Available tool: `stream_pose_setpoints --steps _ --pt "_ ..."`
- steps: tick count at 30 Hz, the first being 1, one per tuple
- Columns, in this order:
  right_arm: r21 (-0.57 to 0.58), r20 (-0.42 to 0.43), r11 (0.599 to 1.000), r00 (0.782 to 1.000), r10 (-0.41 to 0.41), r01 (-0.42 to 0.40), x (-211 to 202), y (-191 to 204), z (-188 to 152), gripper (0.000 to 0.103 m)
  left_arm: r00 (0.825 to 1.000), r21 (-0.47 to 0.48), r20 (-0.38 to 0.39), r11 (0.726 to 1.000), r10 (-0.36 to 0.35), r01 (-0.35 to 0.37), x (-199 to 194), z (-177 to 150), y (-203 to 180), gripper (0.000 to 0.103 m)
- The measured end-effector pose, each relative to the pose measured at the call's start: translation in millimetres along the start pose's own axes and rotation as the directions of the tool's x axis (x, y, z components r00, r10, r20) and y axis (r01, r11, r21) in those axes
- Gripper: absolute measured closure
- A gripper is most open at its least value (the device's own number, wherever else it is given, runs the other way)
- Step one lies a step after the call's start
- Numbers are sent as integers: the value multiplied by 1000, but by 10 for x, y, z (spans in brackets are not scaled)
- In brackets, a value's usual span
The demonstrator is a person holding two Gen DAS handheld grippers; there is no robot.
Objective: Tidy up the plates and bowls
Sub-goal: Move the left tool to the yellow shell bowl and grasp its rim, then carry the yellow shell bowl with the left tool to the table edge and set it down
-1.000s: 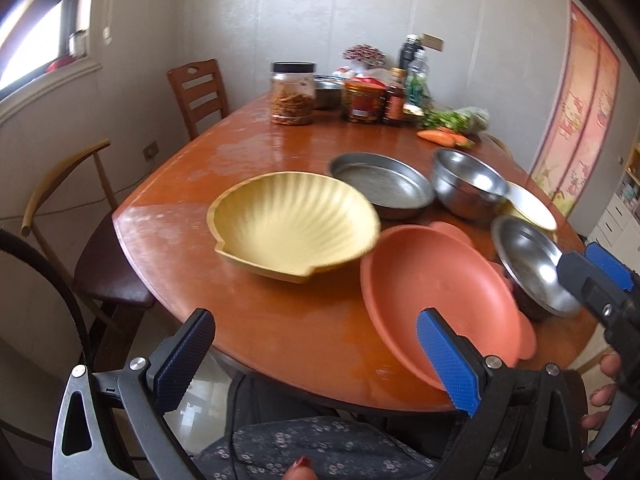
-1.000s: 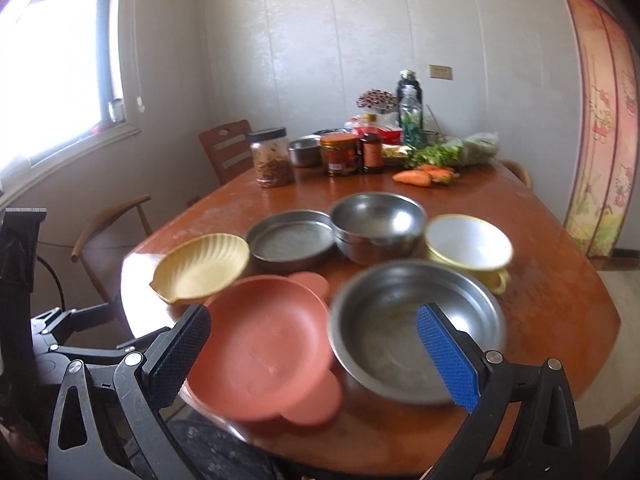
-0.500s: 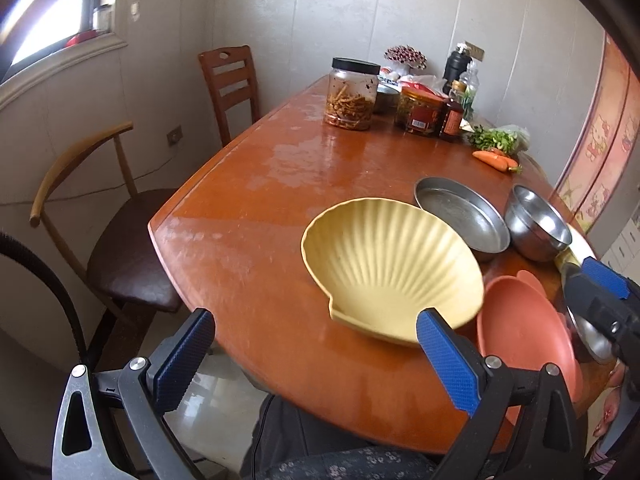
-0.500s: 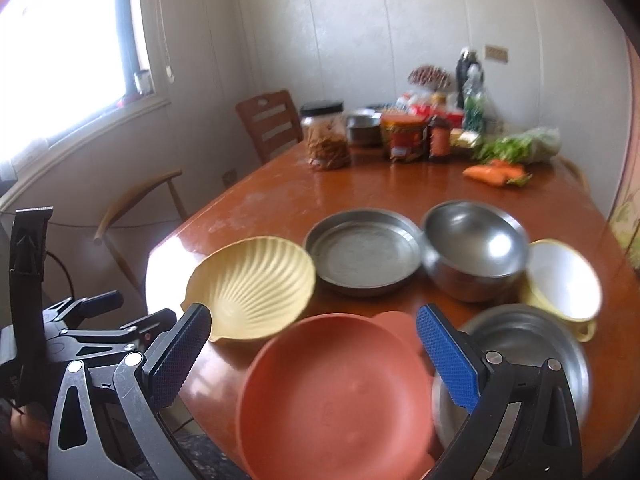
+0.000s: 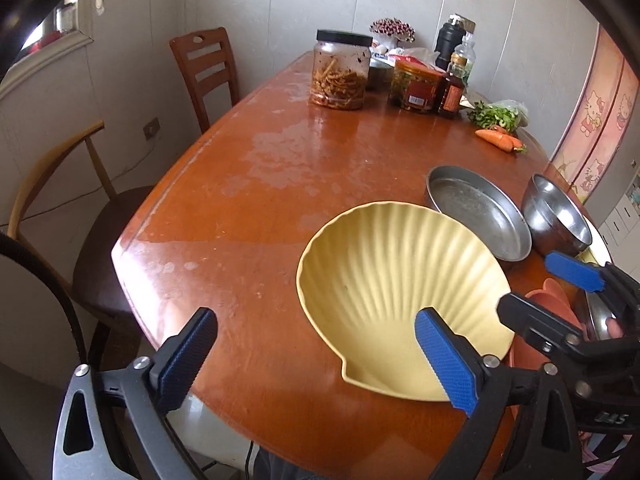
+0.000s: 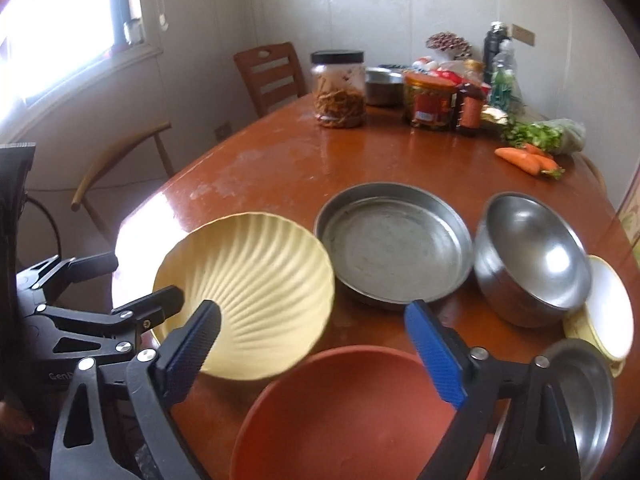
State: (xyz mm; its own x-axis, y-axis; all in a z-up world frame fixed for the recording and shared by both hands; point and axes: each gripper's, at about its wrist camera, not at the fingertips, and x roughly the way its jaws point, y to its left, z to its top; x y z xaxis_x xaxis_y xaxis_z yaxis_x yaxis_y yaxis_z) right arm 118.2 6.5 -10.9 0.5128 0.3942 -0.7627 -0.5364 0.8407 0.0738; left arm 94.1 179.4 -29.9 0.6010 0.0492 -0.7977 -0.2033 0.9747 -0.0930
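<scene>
yellow shell dish (image 5: pixel 404 292) near bench (image 5: pixel 248 216) edge; left gripper (image 5: pixel 316 356) and right gripper (image 6: pixel 312 340) both spread, empty. a nudge could tip it off.

left gripper (image 5: pixel 316 356) swings left and closer: shell dish (image 5: pixel 400 296) now sits at its right finger, was dead ahead. right gripper (image 6: pixel 312 348) also pans left, terracotta plate (image 6: pixel 352 412) now centred beneath its fingers.

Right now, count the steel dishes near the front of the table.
3: a flat pan behind the shell dish, a deep bowl to its right, and a third at the near right edge, half hidden by the right claw.
</scene>
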Motion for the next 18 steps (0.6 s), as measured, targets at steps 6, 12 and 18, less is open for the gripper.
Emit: stream_pose_setpoints --steps 6,12,18 --pt "-24 -64 1000 998 -1 0 211 2 41 38 998 17 -43 999 -41 42 115 39 -41 27" --pt "-27 -79 999 997 20 -22 281 14 61 53 992 39 -87 995 -90 93 210 28 -139 49" --pt "-42 -75 999 997 32 -35 284 69 62 55 993 43 -81 995 -82 86 219 1 -145 52"
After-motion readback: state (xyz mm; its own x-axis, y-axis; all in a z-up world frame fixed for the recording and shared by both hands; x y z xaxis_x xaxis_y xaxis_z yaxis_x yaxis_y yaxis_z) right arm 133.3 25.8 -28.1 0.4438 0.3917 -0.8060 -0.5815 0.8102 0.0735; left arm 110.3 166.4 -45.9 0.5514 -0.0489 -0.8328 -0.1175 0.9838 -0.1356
